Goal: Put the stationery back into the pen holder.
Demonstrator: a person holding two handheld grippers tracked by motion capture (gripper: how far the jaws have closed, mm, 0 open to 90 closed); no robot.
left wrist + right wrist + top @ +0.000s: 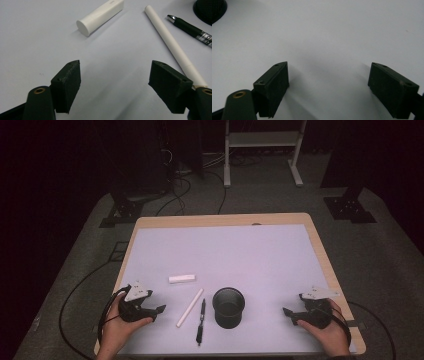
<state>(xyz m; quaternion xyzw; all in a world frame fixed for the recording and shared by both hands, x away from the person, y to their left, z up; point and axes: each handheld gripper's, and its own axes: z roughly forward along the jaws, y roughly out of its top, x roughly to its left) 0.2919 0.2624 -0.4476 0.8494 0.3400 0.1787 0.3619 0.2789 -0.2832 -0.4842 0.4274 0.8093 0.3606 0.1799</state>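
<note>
Near the front of the white mat (225, 250) lie a short white capped tube (182, 279), a long white pen (190, 307) and a black pen (201, 321), with a black cup (228, 306) standing upright to their right. My left gripper (159, 309) rests at the front left, jaws pointing right toward the pens. In the left gripper view it (115, 77) is open over bare mat, with the white tube (100, 17), the white pen (172, 45) and the black pen (192, 31) ahead. My right gripper (286, 311) sits at the front right, open (328, 77) and holding nothing, the cup (217, 8) far off to its left.
The wooden table edge (325, 255) frames the mat. Beyond the table are dark floor, cables (175, 195) and a white stand frame (262, 150). A cable loops from each gripper off the table's front corners.
</note>
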